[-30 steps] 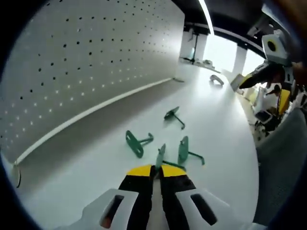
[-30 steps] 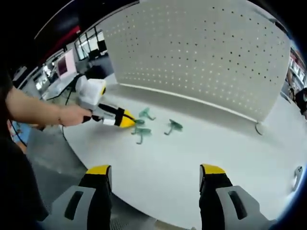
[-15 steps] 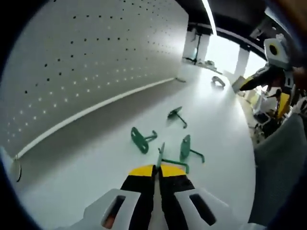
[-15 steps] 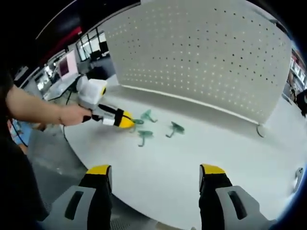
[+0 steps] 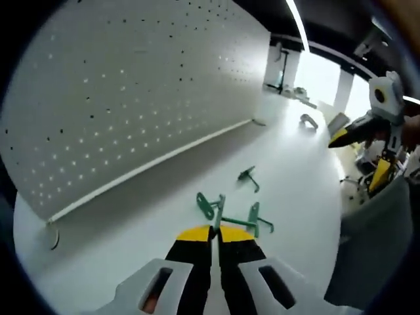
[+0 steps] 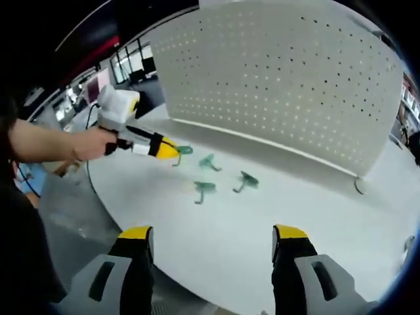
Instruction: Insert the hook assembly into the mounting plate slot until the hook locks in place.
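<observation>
My left gripper (image 5: 214, 230) is shut on a green hook assembly (image 5: 221, 209), held up above the white table (image 5: 125, 230). Three more green hooks lie on the table below and ahead of it (image 5: 206, 205) (image 5: 253, 216) (image 5: 248, 175). The white perforated mounting plate (image 5: 125, 98) stands upright to the left. In the right gripper view, the left gripper (image 6: 164, 147) carries its hook (image 6: 183, 151) in the air, left of the lying hooks (image 6: 209, 162) (image 6: 205, 188) (image 6: 247, 179). My right gripper (image 6: 213, 237) stands open and empty near the table's edge, far from the mounting plate (image 6: 282, 85).
A person's hand (image 6: 85, 144) holds the left gripper. The right gripper (image 5: 367, 125) shows at the far right. A small grey metal part (image 5: 308, 121) lies at the far end of the table. The plate's foot (image 6: 357, 186) rests on the table. Desks and windows lie beyond.
The left gripper has risen off the table with the green hook in it and drawn back from the other hooks. The right gripper has stayed open and almost still.
</observation>
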A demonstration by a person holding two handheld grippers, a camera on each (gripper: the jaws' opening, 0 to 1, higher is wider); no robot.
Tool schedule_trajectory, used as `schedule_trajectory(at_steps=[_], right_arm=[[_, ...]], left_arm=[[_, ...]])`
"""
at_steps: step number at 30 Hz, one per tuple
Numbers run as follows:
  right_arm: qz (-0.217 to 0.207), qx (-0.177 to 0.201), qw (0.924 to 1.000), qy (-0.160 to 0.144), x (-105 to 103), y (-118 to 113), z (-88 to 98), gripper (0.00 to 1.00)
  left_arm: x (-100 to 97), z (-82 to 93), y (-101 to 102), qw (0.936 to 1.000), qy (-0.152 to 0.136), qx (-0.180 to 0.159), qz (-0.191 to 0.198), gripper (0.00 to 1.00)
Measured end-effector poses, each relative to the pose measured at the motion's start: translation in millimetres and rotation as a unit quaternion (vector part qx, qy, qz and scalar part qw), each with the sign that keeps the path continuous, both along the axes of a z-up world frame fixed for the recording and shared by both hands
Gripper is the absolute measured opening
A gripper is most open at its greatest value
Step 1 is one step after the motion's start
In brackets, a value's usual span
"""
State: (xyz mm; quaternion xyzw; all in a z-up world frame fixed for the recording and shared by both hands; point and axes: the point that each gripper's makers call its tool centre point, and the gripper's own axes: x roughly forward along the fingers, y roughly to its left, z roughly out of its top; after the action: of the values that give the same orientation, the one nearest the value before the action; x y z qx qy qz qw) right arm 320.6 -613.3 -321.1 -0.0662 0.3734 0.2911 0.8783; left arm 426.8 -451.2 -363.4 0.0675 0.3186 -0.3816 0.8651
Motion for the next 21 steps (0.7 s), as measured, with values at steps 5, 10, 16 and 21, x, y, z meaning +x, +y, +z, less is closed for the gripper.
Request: schedule_trajectory(at_steps=[5, 10, 16, 21], right_arm=[[-0.001, 0.027, 0.9995, -0.017, 4.9, 5.7, 16.3, 0.72], [0.002, 0.046, 0.9985, -0.03, 9.3, 11.5, 29.3, 0.7], [0.019, 0.063, 0.9966, -0.049, 9.6, 24.7, 48.8, 0.69], [0.05, 0.089, 0.9931, -0.058, 4.9, 43.4, 63.2, 0.61]], left_arm=[[-9.7, 19.3, 4.6, 0.9998, -0.009, 0.019, 0.002, 0.02], [-21.1, 36.0, 5.7, 0.9994, -0.012, 0.032, 0.006, 0.02], [-42.7, 61.1, 4.3, 0.9994, -0.002, 0.034, 0.002, 0.02], [-54.8, 87.6, 6.1, 0.999, -0.006, 0.044, 0.0, 0.01]])
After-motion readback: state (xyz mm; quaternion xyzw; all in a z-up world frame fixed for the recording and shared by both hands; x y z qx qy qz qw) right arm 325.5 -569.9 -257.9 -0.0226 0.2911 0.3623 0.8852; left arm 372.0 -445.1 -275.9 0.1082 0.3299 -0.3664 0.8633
